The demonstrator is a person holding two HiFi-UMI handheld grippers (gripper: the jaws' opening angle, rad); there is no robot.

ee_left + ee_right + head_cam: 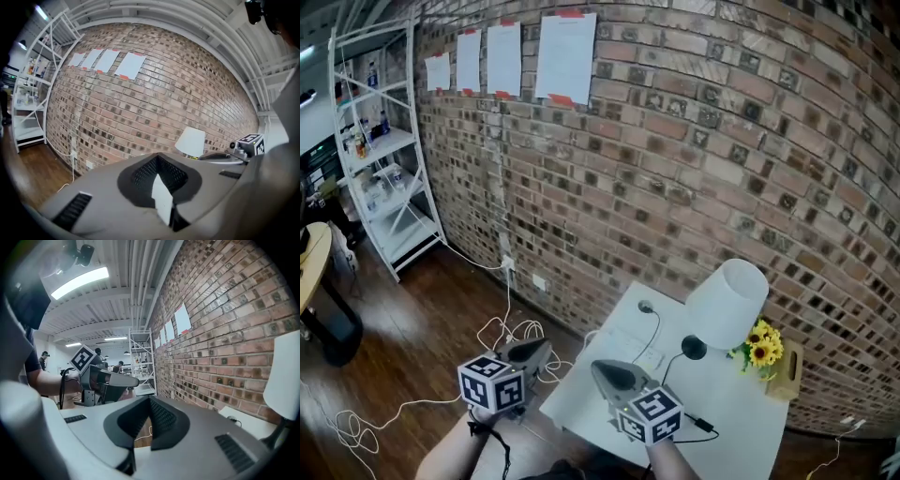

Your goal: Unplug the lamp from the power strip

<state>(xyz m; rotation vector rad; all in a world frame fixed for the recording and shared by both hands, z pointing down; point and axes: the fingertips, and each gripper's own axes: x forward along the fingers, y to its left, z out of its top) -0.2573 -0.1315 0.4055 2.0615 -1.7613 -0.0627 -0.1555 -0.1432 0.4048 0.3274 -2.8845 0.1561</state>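
Head view: my left tool [530,352] and right tool [614,375] hover short of the flat white power strip [630,349] on the white tabletop [741,412], near the white-shaded, black-based lamp [727,302].

Left gripper view: jaws pressed together, empty.

Right gripper view: likewise. Arriving unspread, I would likely shove the strip or snag the cord.

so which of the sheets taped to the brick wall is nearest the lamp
The rightmost of the four sheets, at the end of the row toward the lamp.
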